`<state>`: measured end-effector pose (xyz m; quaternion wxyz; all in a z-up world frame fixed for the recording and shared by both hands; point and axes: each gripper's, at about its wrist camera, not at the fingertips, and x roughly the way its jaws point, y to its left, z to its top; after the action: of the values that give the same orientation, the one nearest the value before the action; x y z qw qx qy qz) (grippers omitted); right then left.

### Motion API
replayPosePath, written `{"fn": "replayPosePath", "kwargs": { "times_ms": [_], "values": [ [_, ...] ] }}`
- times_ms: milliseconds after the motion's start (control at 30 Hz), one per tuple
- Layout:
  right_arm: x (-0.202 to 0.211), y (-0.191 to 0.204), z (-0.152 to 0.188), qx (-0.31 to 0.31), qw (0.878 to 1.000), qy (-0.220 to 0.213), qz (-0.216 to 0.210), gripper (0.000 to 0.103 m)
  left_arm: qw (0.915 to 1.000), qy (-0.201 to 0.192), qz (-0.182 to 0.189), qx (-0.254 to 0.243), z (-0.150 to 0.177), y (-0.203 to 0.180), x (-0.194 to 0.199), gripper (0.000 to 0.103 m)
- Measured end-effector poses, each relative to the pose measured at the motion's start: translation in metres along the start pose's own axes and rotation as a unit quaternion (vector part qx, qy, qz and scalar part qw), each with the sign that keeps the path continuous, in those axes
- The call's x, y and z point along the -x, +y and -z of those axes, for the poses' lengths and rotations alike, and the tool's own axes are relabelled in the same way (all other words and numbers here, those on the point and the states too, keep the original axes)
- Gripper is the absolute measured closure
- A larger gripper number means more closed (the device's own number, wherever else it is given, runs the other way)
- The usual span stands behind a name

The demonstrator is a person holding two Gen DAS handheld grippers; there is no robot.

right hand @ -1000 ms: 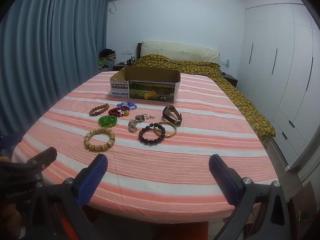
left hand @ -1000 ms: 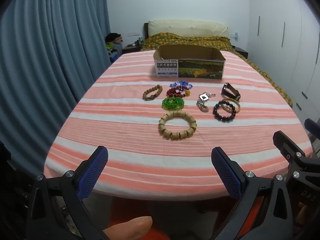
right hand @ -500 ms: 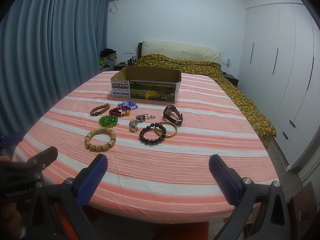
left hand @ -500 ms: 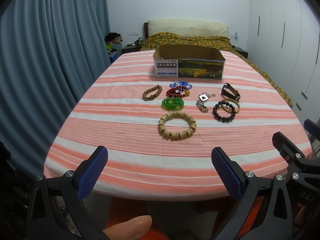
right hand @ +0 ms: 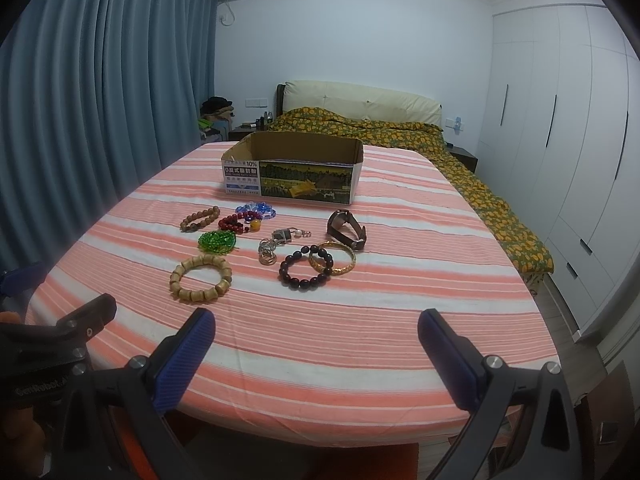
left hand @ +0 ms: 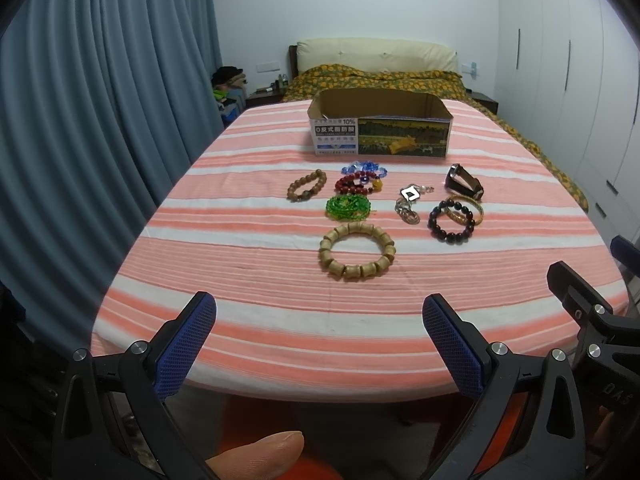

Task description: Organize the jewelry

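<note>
Two wrist fisheye views look forward from the near edge of a striped table [left hand: 248, 344], side by side. Both face the jewelry cluster and cardboard box [right hand: 292, 172], with a bed [right hand: 360, 120] beyond.

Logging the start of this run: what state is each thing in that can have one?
Left gripper: open, empty.
Right gripper: open, empty.
Printed cardboard box: open-topped, upright, contents hidden.
Brown-strapped wristwatch: on its edge, strap looped.
Dark round-bead bracelet: flat, overlapping gold bangle.
Chunky tan wooden bracelet: flat, alone.
</note>
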<state>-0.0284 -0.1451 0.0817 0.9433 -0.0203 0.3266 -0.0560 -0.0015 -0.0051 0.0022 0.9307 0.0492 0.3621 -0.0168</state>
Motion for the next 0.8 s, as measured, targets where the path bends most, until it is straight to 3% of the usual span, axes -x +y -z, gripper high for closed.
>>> {"fn": "replayPosePath", "kwargs": {
  "times_ms": [800],
  "values": [
    [-0.0014, 0.0015, -0.0008, -0.001, 1.0, -0.001, -0.001, 0.0, 1.0, -0.002, 0.005, 0.001, -0.001, 0.0, 0.0014, 0.0]
  ]
}}
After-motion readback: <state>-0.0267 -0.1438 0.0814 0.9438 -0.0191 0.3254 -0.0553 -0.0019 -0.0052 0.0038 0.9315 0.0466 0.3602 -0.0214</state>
